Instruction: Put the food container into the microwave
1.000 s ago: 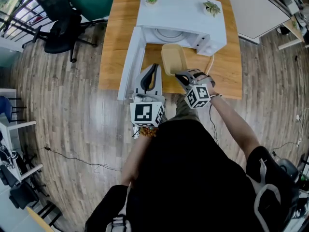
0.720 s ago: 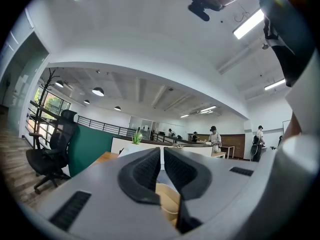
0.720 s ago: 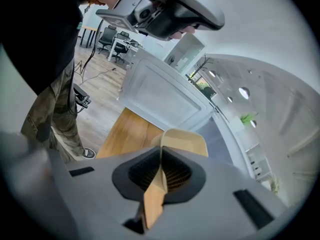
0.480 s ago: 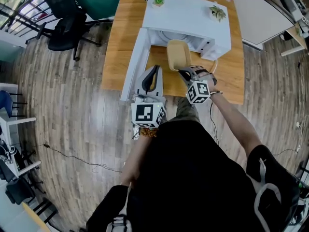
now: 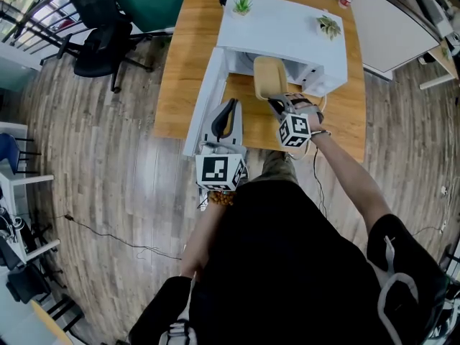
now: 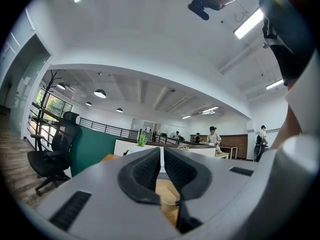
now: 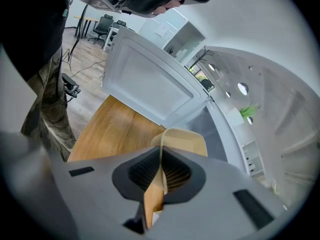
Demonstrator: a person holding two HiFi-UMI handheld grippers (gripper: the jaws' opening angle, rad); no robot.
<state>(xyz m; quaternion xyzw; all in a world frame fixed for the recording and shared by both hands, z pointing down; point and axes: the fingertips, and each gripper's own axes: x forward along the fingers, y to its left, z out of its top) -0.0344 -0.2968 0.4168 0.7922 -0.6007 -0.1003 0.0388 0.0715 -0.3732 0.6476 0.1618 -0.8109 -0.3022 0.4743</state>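
Beige food container (image 5: 267,77), thin-walled and oblong, is carried by the right gripper (image 5: 277,104). In the right gripper view the container's near rim (image 7: 182,141) runs edge-on between the ribbed pads, and the right gripper (image 7: 161,171) is clenched on that rim. The container hangs clear of the wooden tabletop (image 5: 187,49), ahead of the white microwave (image 5: 287,27); its far end lies at the mouth of the cavity, while the rest remains outside.

The microwave stands toward the far right corner of the tabletop. Its door (image 5: 207,95) is swung fully open and reaches toward the near edge, left of the container. The same door (image 7: 150,89) fills the upper left of the right gripper view. Two small potted plants (image 5: 243,2) sit on the microwave's top, one near each far corner of the casing.

The left gripper (image 5: 226,113) is held above the near edge of the tabletop, just beside the open door and apart from the container. In the left gripper view the left gripper (image 6: 163,156) has its jaws drawn together to a narrow slit, with nothing between them.
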